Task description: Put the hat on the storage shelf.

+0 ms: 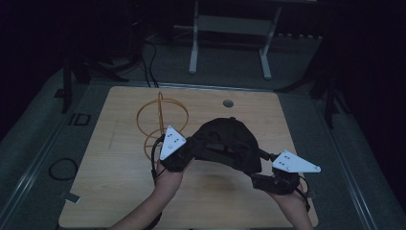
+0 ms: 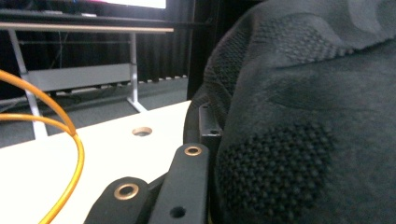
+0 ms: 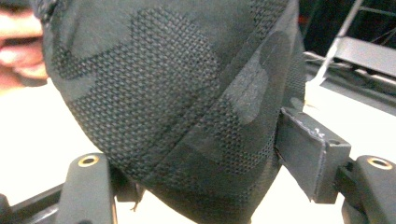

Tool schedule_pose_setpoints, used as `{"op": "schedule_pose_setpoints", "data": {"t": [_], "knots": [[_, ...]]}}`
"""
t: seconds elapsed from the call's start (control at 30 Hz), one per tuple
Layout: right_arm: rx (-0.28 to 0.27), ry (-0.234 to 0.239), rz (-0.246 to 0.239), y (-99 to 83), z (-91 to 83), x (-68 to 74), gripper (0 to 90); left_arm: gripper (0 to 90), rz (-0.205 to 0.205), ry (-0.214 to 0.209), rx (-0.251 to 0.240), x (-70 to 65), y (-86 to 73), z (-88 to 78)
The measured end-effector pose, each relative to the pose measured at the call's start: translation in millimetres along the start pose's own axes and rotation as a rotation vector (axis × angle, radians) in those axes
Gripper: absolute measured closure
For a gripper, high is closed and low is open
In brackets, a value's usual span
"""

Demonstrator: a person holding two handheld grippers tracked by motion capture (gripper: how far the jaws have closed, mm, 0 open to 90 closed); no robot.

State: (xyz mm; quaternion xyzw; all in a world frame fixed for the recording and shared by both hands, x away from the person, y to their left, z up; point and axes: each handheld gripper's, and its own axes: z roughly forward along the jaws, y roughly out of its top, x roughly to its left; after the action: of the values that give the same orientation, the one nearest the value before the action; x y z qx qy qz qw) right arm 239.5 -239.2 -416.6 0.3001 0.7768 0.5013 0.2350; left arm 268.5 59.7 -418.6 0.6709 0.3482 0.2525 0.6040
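A black knitted cap [image 1: 227, 141] hangs above the middle of the wooden table [image 1: 115, 187], between my two grippers. My left gripper [image 1: 194, 149] is shut on the cap's left edge. In the left gripper view the cap [image 2: 303, 116] covers the right half, and the left gripper [image 2: 211, 140] has one pad against the fabric while the other jaw is hidden behind it. My right gripper [image 1: 254, 176] sits at the cap's lower right. In the right gripper view the right gripper [image 3: 201, 177] stands open, its jaws wide apart around the cap [image 3: 177, 107].
An orange wire stand [image 1: 160, 124] rises from the table behind my left gripper, its hoops [image 2: 70, 135] close by on the left. A round hole [image 1: 228, 103] marks the table's far edge. A white-legged desk frame [image 1: 230, 28] stands on the floor beyond.
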Motion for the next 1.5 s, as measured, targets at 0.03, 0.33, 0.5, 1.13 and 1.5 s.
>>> {"op": "schedule_pose_setpoints", "data": {"t": [0.03, 0.33, 0.5, 1.13, 1.5], "knots": [[0.006, 0.008, -0.004, -2.3, -1.3, 0.7, 30.1, 90.0, 0.013, 0.006, 0.002, -1.7, 0.8, 0.1], [0.048, 0.058, -0.048, -18.8, -12.0, 9.5, 27.9, 90.0, 0.053, 0.008, -0.019, -9.1, 2.6, 0.2], [0.057, 0.113, -0.032, -30.7, -21.1, 5.8, 26.2, 90.0, 0.039, -0.015, -0.040, -3.6, 9.4, -3.8], [-0.029, 0.192, -0.245, 27.1, -68.6, -10.1, 37.6, 90.0, 0.251, -0.428, -0.005, 24.5, 14.2, -21.2], [-0.008, 0.363, -0.449, 53.8, -39.8, 35.9, 38.4, 90.0, 0.248, -0.603, 0.011, 25.9, 14.3, -14.7]]}}
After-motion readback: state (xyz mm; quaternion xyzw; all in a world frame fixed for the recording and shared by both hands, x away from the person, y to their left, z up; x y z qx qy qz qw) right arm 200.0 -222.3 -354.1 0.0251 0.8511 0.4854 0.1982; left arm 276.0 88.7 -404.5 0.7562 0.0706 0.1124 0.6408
